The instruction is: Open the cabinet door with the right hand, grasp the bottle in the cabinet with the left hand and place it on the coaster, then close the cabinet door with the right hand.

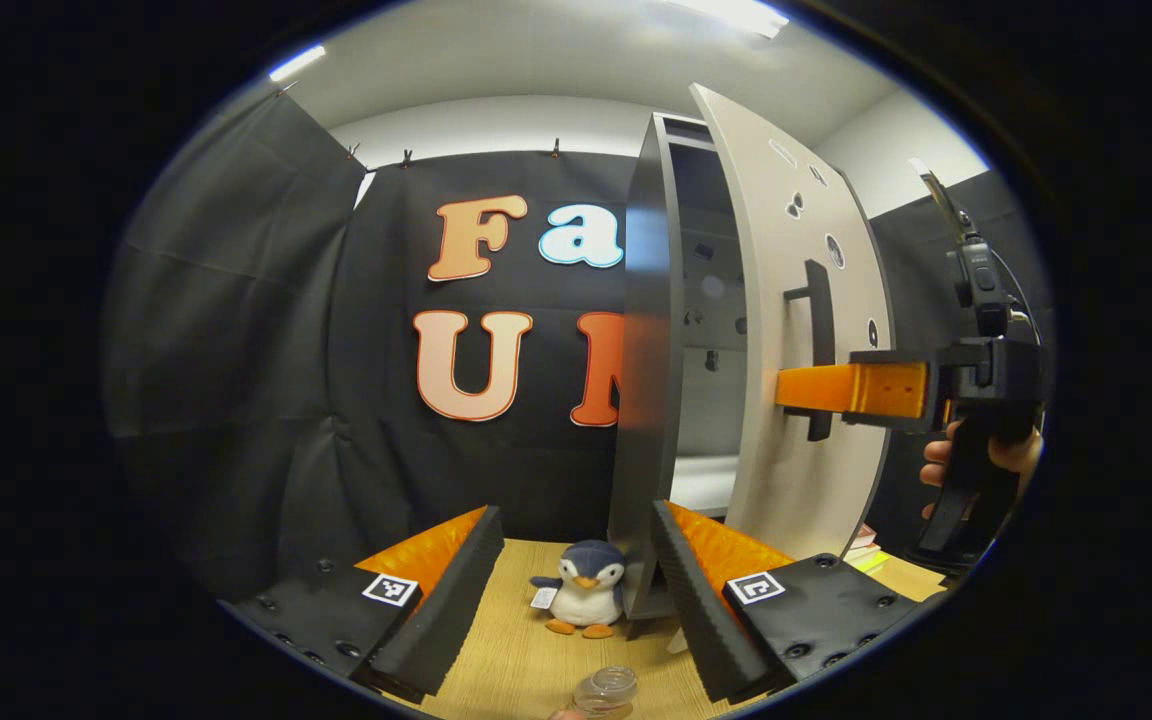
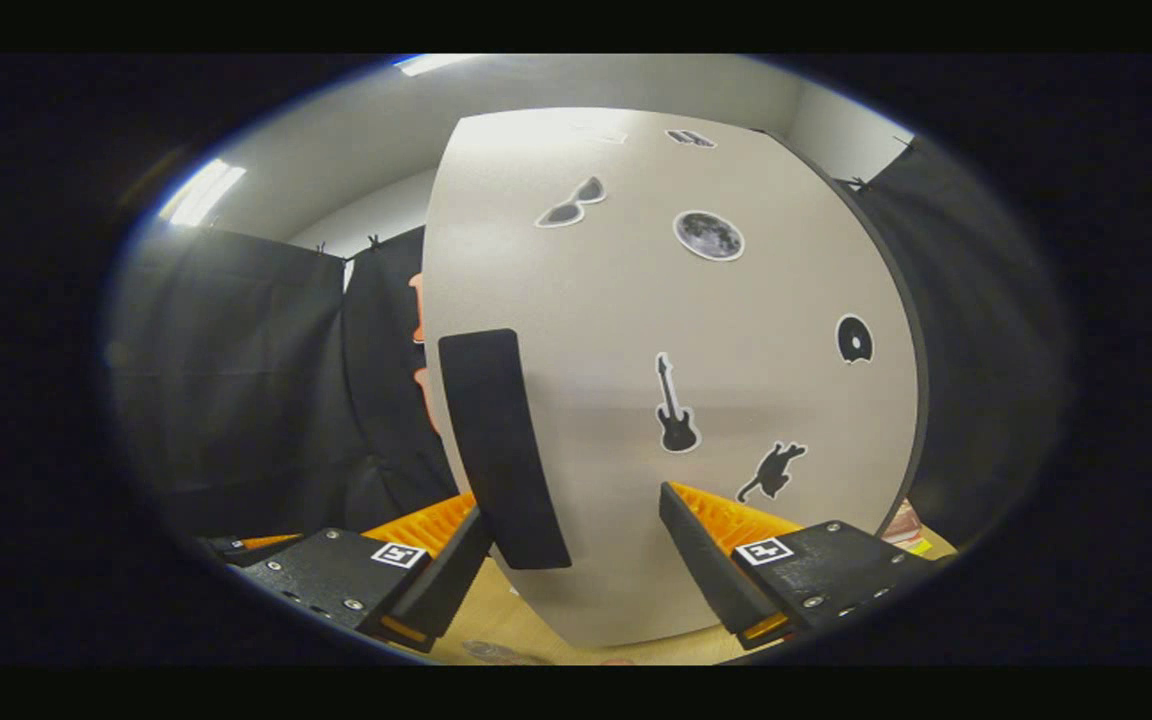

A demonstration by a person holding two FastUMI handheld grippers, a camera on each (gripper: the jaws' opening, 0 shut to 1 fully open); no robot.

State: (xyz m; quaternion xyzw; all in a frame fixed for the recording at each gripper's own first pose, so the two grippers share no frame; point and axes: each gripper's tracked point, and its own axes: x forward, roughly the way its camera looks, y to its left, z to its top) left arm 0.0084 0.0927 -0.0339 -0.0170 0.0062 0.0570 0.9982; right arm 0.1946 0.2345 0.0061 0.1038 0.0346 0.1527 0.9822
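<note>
Bottle (image 1: 604, 692) upright on table (image 1: 516, 660), below open left claw (image 1: 568, 590).

A plush penguin (image 1: 584, 592) stands upright on the wooden tabletop (image 1: 526, 660), facing the camera, with a small white tag at its side. A stack of books (image 1: 864, 545) lies on the tabletop, far to the right. Black cloth (image 1: 236, 380) hangs behind, clipped along its top edge, and ceiling lights (image 1: 296, 62) glow above the pale wall (image 1: 496, 125).
</note>
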